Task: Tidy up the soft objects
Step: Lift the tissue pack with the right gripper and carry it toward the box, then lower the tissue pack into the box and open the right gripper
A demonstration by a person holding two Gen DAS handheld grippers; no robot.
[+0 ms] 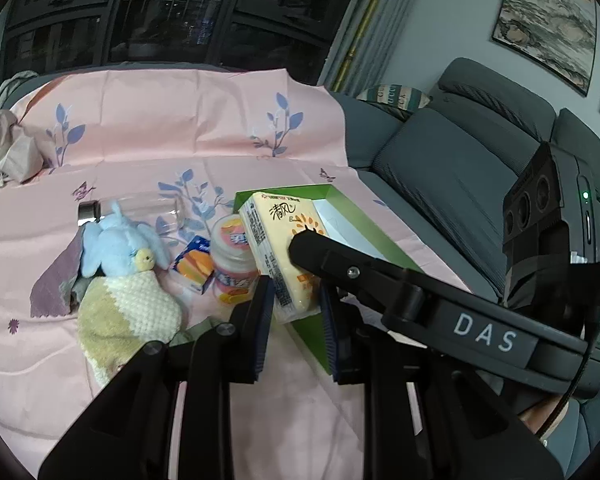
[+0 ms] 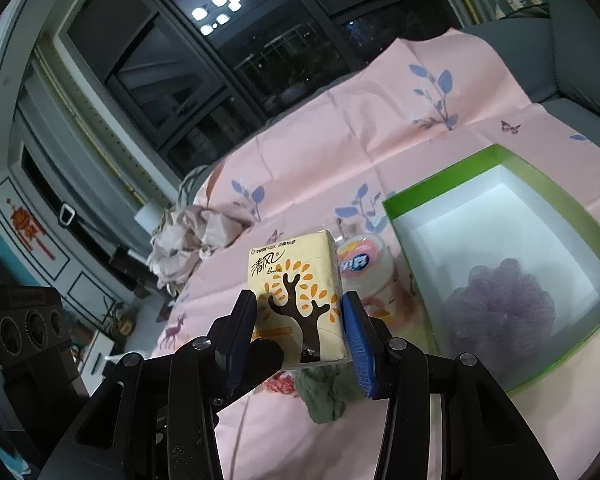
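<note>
Nearest the lens, the right tool (image 2: pixel 300 330) pinches one yellow tissue pack (image 2: pixel 296 300) between its blue-padded fingers, the pack held upright above the pink sheet (image 2: pixel 320 152). In the left wrist view the left tool (image 1: pixel 294 320) also brackets the lower end of that pack (image 1: pixel 278 256), with the right tool's finger (image 1: pixel 312 246) lying across the pack's face; I cannot tell whether the left one actually presses it or only flanks it.

The sheet, printed with blue leaves, covers a grey sofa (image 1: pixel 452 168). On it, just right of the pack, sits one green box (image 2: pixel 456 172) with a white interior holding one purple bath puff (image 2: pixel 496 308). Left of the pack lie one cream knitted cloth (image 1: pixel 128 312), one blue plush toy (image 1: pixel 116 244) against it, one pink-labelled jar (image 1: pixel 230 268), one small blue-and-orange packet (image 1: pixel 192 264) and one clear glass (image 1: pixel 140 210) on its side. A green cloth (image 2: pixel 324 396) lies under the right tool.
</note>
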